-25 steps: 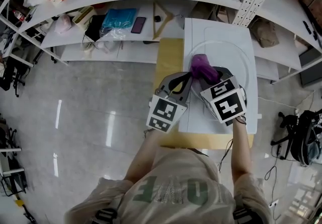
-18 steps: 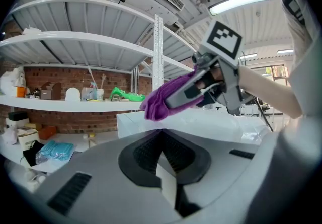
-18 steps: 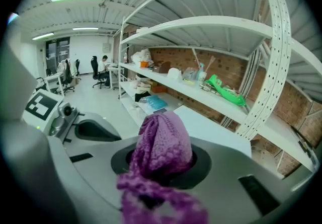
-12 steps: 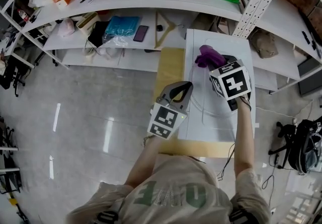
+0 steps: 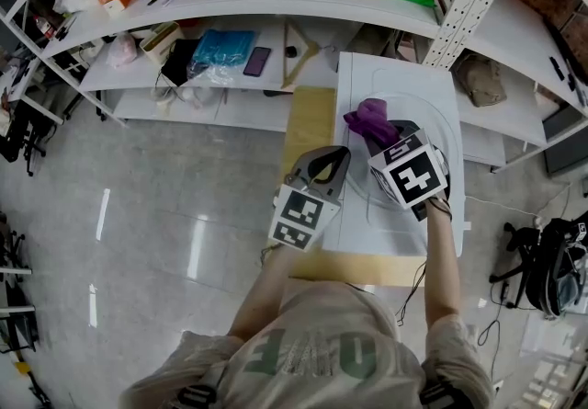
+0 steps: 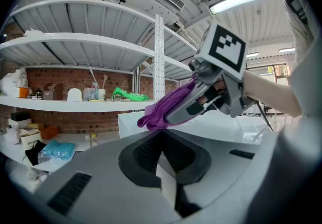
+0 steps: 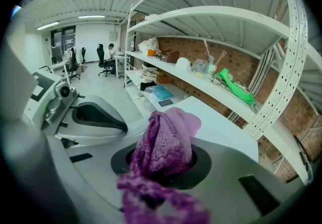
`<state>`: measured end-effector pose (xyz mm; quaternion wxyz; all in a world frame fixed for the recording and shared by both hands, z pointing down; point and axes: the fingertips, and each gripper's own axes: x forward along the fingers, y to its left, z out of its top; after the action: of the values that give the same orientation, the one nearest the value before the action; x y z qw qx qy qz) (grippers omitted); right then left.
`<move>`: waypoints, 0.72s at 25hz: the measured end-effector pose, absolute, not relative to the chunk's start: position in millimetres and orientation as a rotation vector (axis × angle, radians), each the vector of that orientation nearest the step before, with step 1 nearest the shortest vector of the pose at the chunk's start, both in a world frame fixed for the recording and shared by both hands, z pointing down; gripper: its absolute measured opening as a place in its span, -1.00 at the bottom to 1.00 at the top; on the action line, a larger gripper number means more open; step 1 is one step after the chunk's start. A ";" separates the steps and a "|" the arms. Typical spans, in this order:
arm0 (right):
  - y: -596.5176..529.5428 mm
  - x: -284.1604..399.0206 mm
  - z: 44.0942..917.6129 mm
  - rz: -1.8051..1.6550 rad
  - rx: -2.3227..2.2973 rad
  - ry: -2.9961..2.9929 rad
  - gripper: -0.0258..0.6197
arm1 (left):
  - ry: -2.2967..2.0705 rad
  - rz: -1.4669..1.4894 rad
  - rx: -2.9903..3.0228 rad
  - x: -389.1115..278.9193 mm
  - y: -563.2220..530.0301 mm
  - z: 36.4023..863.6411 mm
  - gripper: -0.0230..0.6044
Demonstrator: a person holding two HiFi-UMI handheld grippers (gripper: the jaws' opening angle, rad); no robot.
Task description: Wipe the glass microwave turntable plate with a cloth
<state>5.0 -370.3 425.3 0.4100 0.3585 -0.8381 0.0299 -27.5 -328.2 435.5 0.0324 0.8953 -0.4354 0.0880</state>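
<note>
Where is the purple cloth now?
Head view, centre-right: the purple cloth is clamped in the right gripper, over the glass plate, just right of the left gripper.

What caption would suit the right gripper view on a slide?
Right gripper shut on a purple cloth, white tabletop and shelves beyond.

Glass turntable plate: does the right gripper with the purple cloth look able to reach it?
Likely yes: the right gripper, shut on the purple cloth, hangs over the glass plate; nothing lies between.
</note>
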 end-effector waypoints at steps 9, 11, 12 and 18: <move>-315.0 -5.5 427.9 0.106 0.832 -2.166 -0.74 | -1.352 0.246 2.746 -28.9 -326.8 434.9 -0.92; -308.2 -5.3 428.2 0.119 0.832 -2.161 -0.74 | -1.351 0.245 2.745 -28.0 -326.6 434.7 -0.92; -305.1 -5.6 428.1 0.126 0.834 -2.159 -0.74 | -1.348 0.245 2.745 -27.5 -326.2 434.8 -0.92; -300.9 -6.1 428.9 0.121 0.841 -2.146 -0.74 | -1.344 0.233 2.748 -26.2 -327.9 433.9 -0.92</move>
<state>-6.1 -300.9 428.9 0.4048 0.3333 -0.8501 0.0481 -26.2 -327.9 433.9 0.0366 0.8951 -0.4378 0.0758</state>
